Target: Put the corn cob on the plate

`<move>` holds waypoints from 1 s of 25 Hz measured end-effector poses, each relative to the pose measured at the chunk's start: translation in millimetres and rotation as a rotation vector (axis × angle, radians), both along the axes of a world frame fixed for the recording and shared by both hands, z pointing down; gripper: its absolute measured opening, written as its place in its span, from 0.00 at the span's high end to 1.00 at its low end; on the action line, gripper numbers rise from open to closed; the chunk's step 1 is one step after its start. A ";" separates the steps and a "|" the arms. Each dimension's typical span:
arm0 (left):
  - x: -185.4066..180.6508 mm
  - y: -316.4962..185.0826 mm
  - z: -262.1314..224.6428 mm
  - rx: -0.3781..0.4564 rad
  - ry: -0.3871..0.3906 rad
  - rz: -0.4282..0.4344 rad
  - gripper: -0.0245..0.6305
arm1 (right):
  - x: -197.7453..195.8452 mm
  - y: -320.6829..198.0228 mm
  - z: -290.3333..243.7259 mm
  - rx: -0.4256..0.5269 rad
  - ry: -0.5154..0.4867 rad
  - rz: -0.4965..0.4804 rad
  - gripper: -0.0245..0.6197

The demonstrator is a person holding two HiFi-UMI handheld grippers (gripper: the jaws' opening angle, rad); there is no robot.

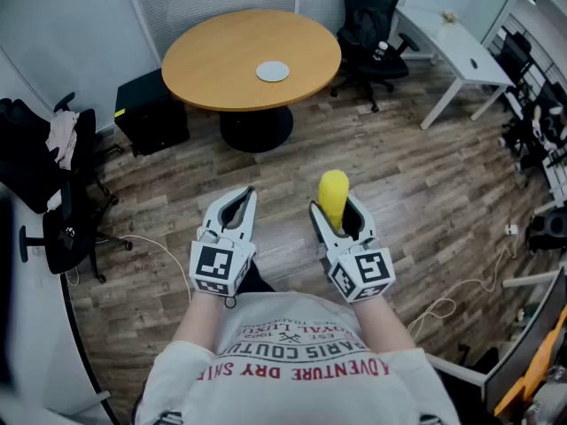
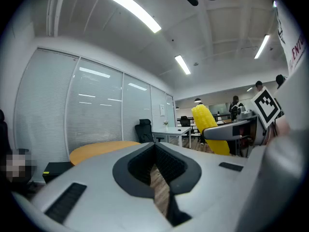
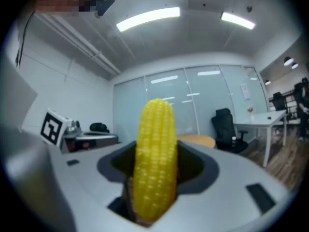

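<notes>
A yellow corn cob point(image 1: 333, 195) stands upright between the jaws of my right gripper point(image 1: 337, 211), which is shut on it. In the right gripper view the corn cob point(image 3: 154, 163) fills the middle of the padded hollow. My left gripper point(image 1: 241, 204) is held level beside it, shut with nothing in it; in its own view only a thin slit shows between its pads point(image 2: 169, 166), and the corn cob point(image 2: 210, 127) shows off to the right. A small pale plate point(image 1: 273, 71) lies on the round wooden table point(image 1: 221, 60), well ahead of both grippers.
A black office chair point(image 1: 372, 25) and a white desk point(image 1: 456, 47) stand at the back right. A black box point(image 1: 151, 113) sits on the floor left of the table. Another chair with clothes on it point(image 1: 53, 175) is at the left. Cables point(image 1: 461, 295) trail over the wooden floor.
</notes>
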State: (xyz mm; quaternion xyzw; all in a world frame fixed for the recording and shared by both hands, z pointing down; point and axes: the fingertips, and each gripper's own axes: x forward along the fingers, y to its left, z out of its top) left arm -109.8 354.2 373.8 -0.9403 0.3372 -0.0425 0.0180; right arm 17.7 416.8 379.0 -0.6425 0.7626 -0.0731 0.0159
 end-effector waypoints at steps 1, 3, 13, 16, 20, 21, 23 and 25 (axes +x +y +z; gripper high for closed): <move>2.2 0.3 -0.4 -0.002 0.005 0.005 0.91 | 1.0 0.3 1.1 -0.002 0.001 0.002 0.55; 5.9 1.0 -1.0 -0.005 0.011 0.014 0.91 | 2.6 0.8 3.5 -0.008 0.003 0.007 0.55; 13.1 -2.0 3.7 -0.016 -0.004 0.018 0.91 | 5.3 2.0 10.7 -0.020 0.003 0.031 0.55; 16.3 -6.3 2.5 -0.017 -0.001 0.023 0.91 | 4.6 -1.0 8.2 -0.018 0.026 0.027 0.55; 18.4 -18.2 0.4 -0.015 -0.002 0.037 0.91 | 5.8 -13.4 5.4 -0.017 0.035 0.033 0.55; 18.2 -22.2 0.5 -0.017 -0.002 0.039 0.91 | 6.3 -17.9 5.4 -0.019 0.035 0.036 0.55; 17.9 -32.4 2.1 -0.022 -0.003 0.041 0.91 | 7.7 -28.0 6.7 -0.026 0.034 0.040 0.55; 18.9 -45.8 5.1 -0.030 -0.002 0.044 0.91 | 9.5 -39.9 9.0 -0.030 0.031 0.046 0.55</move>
